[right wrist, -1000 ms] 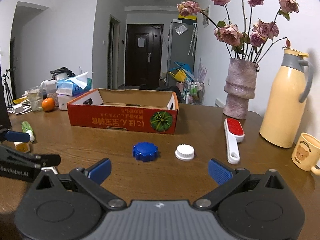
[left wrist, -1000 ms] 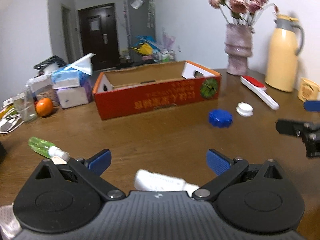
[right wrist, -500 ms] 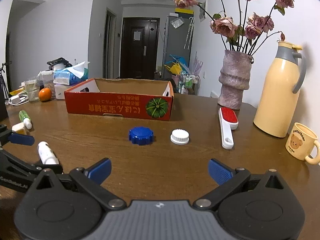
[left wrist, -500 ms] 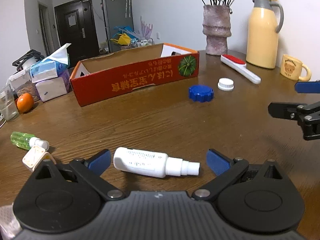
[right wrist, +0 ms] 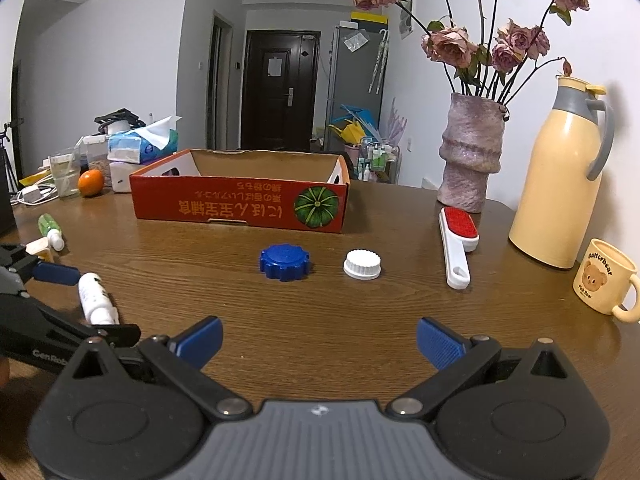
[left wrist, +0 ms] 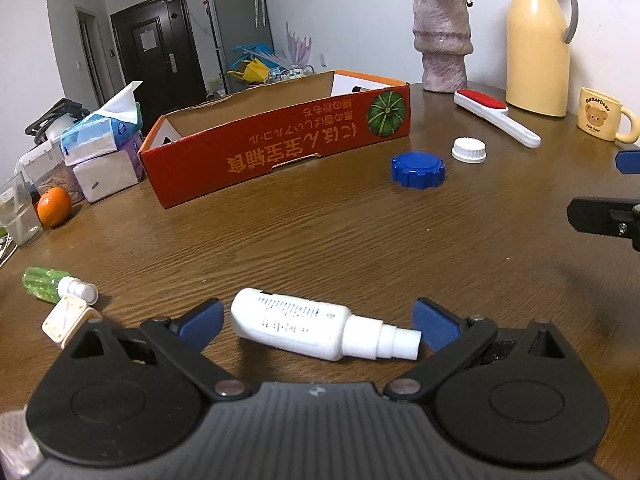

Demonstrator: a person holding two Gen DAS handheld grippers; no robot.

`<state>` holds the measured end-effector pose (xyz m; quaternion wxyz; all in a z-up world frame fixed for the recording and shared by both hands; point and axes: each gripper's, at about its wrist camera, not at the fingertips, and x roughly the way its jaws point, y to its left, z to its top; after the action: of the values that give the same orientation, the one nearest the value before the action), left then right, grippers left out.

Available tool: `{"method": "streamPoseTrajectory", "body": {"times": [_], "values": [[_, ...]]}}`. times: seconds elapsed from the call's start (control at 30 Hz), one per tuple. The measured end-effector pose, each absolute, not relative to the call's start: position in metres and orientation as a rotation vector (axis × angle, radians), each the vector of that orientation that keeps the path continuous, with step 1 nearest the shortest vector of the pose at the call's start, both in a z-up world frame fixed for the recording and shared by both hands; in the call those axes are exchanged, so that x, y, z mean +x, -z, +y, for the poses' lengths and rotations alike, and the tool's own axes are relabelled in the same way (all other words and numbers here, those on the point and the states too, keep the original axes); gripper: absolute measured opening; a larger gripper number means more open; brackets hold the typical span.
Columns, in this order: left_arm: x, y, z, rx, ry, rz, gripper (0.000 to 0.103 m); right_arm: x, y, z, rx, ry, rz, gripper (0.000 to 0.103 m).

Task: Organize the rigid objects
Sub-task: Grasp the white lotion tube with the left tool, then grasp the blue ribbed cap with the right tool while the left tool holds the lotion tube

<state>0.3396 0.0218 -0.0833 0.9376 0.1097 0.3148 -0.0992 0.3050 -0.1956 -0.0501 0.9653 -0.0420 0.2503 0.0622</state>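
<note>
**White bottle lies crosswise between the left fingers**

The left hand-held gripper [left wrist: 316, 322] is spread wide, low in the left wrist frame, with nothing pinched. The white spray bottle [left wrist: 320, 330] lies on its side on the desk [left wrist: 320, 240] directly between the two blue pads. Its long axis runs left to right, from one pad toward the other, base at the left and nozzle at the right, tilted slightly. Closing now would likely squeeze it end to end, so the wrist may need to turn first.

The right hand-held gripper [right wrist: 318, 338] is also spread and empty, with bare wood ahead of it. From its view the bottle sits at the lower left, so the left hand is clearly the nearer one.

Farther out, toward the frame centre, lie a blue cap [left wrist: 418, 170] and a white cap [left wrist: 469, 150]; a lint brush [left wrist: 496, 116] lies at the upper right. The red cardboard box [left wrist: 276, 148], the probable destination, sits beyond, open-topped. A small green bottle [left wrist: 52, 286] rests at the left edge.
</note>
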Motion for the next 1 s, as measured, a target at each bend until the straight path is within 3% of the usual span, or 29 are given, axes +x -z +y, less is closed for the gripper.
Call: {"method": "streamPoseTrajectory", "body": {"times": [0.63, 1.0], "values": [[0.342, 0.085, 0.021, 0.258, 0.197, 0.626, 0.098, 0.308, 0.056, -0.196, -0.076, -0.131, 0.520, 0.103], [0.346, 0.066, 0.035, 0.131, 0.045, 0.547, 0.098, 0.319, 0.059, -0.198, -0.063, -0.137, 0.517, 0.103]]}}
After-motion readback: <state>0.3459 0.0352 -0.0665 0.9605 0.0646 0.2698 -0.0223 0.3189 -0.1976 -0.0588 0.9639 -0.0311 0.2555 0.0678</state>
